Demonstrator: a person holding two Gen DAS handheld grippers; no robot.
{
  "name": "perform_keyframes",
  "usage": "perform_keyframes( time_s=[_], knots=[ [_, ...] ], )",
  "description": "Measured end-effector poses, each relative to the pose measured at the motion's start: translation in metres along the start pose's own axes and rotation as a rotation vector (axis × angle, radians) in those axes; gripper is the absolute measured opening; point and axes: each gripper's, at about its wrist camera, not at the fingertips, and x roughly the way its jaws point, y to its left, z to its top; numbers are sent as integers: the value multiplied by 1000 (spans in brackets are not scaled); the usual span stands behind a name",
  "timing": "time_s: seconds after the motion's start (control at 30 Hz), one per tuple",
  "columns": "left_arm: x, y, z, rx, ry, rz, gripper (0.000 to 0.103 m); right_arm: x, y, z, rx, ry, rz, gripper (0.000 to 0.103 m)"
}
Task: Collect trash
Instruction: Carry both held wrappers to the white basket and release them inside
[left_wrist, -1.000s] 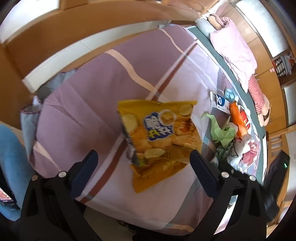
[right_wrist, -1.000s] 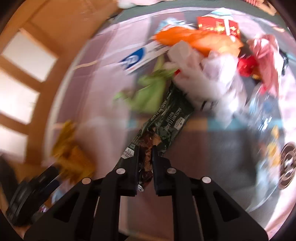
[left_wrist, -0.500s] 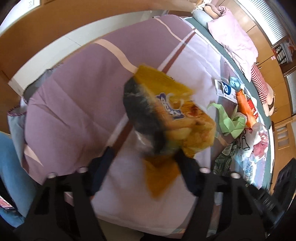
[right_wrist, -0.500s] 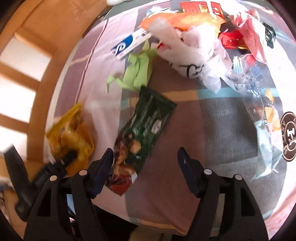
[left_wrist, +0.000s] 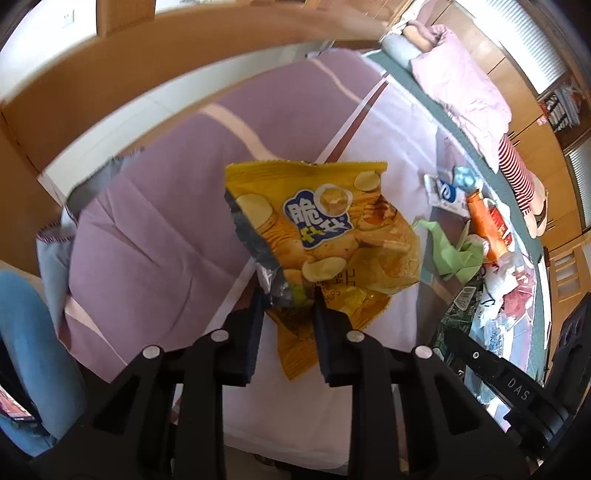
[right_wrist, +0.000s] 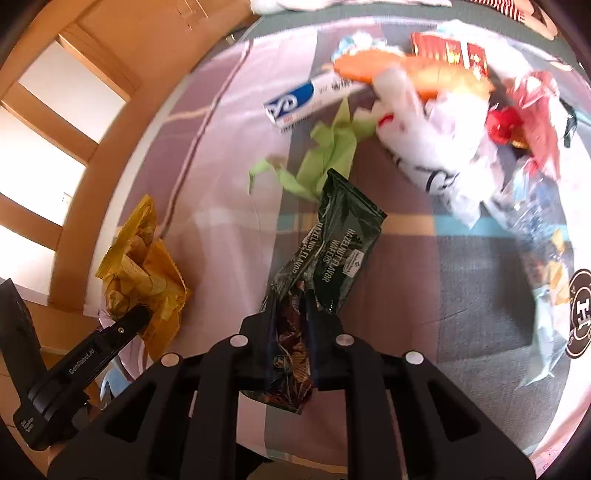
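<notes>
My left gripper (left_wrist: 288, 299) is shut on the lower edge of a yellow chip bag (left_wrist: 328, 229) and holds it lifted over the purple striped bedspread (left_wrist: 159, 236). My right gripper (right_wrist: 291, 314) is shut on a dark green hazelnut wafer wrapper (right_wrist: 332, 251), which hangs out past the fingers. The chip bag also shows at the left of the right wrist view (right_wrist: 144, 266), with the left gripper's body (right_wrist: 74, 365) below it. The wafer wrapper shows at the right edge of the left wrist view (left_wrist: 458, 314).
A pile of trash lies further up the bed: green crumpled paper (right_wrist: 325, 155), a white and blue box (right_wrist: 306, 99), an orange bag (right_wrist: 410, 74), a white plastic bag (right_wrist: 439, 144), red wrappers (right_wrist: 517, 122). A pink quilt (left_wrist: 465, 88) lies far off.
My left gripper closed on the chip bag and lifted it. My right gripper was open half a second ago with the wafer wrapper lying on the bed; it has shut on it again.
</notes>
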Motion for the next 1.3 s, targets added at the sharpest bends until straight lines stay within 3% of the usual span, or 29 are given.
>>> perform_keyframes(
  time_s=[0.13,0.3,0.43,0.63,0.73,0.83,0.97,1.0,1.07,1.13,1.17,1.2,1.3],
  knots=[
    [-16,-5,-1,35,-56,-28,26,-11,-2,2,16,-54,35,15],
    [-28,-18,-1,76,-87,-141,26,-26,-7,-2,39,-113,92,15],
    [-33,-26,1,86,-83,-258,26,-63,-6,-12,6,-267,95,15],
    [-41,-47,-6,150,-74,-419,26,-130,-25,-54,22,-436,181,15],
    [-46,-60,-13,223,-80,-446,26,-179,-36,-76,-12,-481,113,15],
    [-55,-76,-25,307,-77,-493,26,-231,-62,-106,-17,-526,-47,15],
    [-73,-105,-54,458,-71,-577,26,-273,-115,-153,83,-493,-329,15],
    [-78,-114,-63,498,-64,-603,26,-278,-136,-170,137,-441,-418,15],
    [-87,-136,-85,575,-42,-646,26,-273,-170,-193,242,-314,-508,16],
    [-95,-165,-114,663,15,-717,26,-262,-202,-216,352,-166,-518,31],
    [-99,-173,-128,692,43,-749,26,-257,-216,-226,408,-106,-506,46],
    [-103,-184,-144,728,87,-792,26,-258,-234,-241,501,-94,-460,47],
    [-109,-218,-194,849,223,-905,26,-289,-264,-269,707,-247,-361,51]
  ],
)
